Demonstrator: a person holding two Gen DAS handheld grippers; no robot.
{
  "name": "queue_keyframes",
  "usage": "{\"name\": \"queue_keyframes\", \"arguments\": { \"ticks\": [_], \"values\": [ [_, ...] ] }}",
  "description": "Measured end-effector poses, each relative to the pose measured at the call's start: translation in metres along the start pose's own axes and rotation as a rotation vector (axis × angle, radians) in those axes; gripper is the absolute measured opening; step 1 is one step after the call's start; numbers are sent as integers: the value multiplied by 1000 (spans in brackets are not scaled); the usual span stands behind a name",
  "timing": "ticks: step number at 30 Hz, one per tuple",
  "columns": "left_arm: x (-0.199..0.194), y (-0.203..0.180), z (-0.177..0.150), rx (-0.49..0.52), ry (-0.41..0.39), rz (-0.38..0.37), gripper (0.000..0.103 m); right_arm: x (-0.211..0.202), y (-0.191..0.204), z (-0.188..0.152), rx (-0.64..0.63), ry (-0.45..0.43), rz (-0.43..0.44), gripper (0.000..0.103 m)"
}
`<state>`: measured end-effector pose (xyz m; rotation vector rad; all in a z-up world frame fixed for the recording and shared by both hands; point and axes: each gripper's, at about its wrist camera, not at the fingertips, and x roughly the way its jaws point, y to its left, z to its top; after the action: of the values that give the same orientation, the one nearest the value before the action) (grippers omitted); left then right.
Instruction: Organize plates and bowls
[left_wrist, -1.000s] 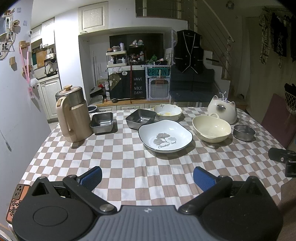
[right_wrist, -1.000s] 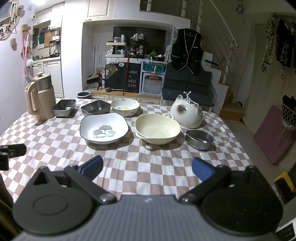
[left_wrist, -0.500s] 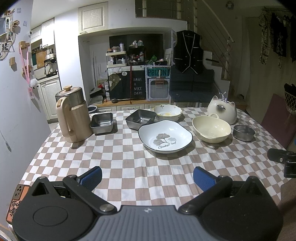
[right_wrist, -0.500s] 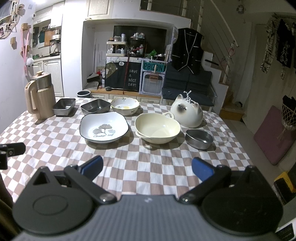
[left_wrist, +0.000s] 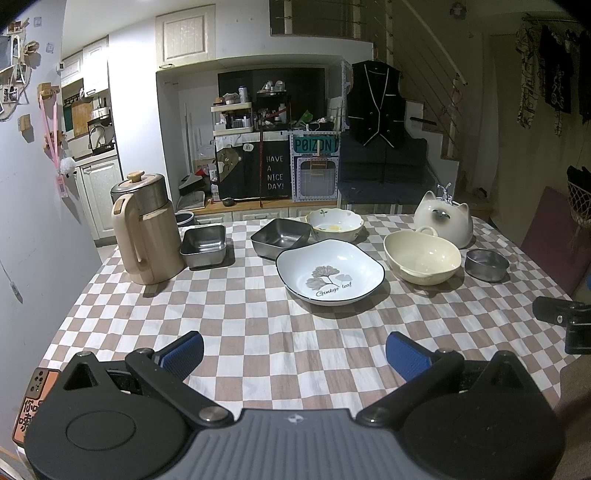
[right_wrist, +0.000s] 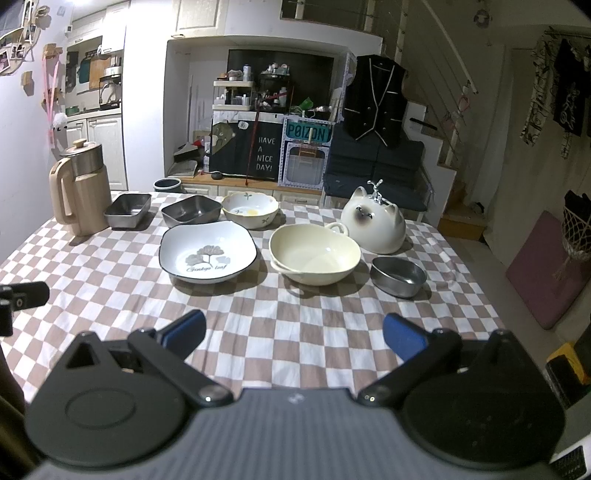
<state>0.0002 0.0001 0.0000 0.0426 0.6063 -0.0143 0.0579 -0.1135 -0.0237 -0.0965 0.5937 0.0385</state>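
On the checkered table stand a white ginkgo-leaf plate (left_wrist: 330, 271) (right_wrist: 207, 253), a cream bowl with handles (left_wrist: 422, 256) (right_wrist: 314, 254), a floral bowl (left_wrist: 334, 224) (right_wrist: 250, 209), a square steel bowl (left_wrist: 281, 237) (right_wrist: 192, 210), a steel tray (left_wrist: 204, 240) (right_wrist: 127, 209) and a small round steel bowl (left_wrist: 486, 264) (right_wrist: 398, 276). My left gripper (left_wrist: 293, 350) hovers open over the near table edge, well short of the plate. My right gripper (right_wrist: 293, 334) is open too, in front of the cream bowl, with nothing between its fingers.
A beige jug (left_wrist: 146, 234) (right_wrist: 79, 192) stands at the far left beside the steel tray. A white cat-shaped pot (left_wrist: 443, 223) (right_wrist: 375, 229) sits behind the cream bowl. A phone (left_wrist: 31, 400) lies at the near left corner. A purple cushion (right_wrist: 543, 269) is off the right side.
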Motion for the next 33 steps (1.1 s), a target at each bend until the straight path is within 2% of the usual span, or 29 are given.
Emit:
{"name": "queue_keyframes", "arguments": {
  "ticks": [9, 11, 19, 26, 33],
  "values": [
    [-6, -8, -1, -11, -3, -1, 103, 0, 0, 0, 0, 0, 0, 103],
    [-6, 1, 3, -12, -15, 6, 103, 1, 0, -1, -1, 3, 4, 103],
    [-1, 3, 19, -20, -65, 78, 103, 7, -2, 7, 12, 3, 29, 103],
    [14, 7, 43, -20, -119, 132, 103, 20, -3, 32, -9, -95, 4, 103],
    [38, 11, 62, -75, -97, 113, 103, 41, -1, 55, -36, -165, 33, 103]
  ]
}}
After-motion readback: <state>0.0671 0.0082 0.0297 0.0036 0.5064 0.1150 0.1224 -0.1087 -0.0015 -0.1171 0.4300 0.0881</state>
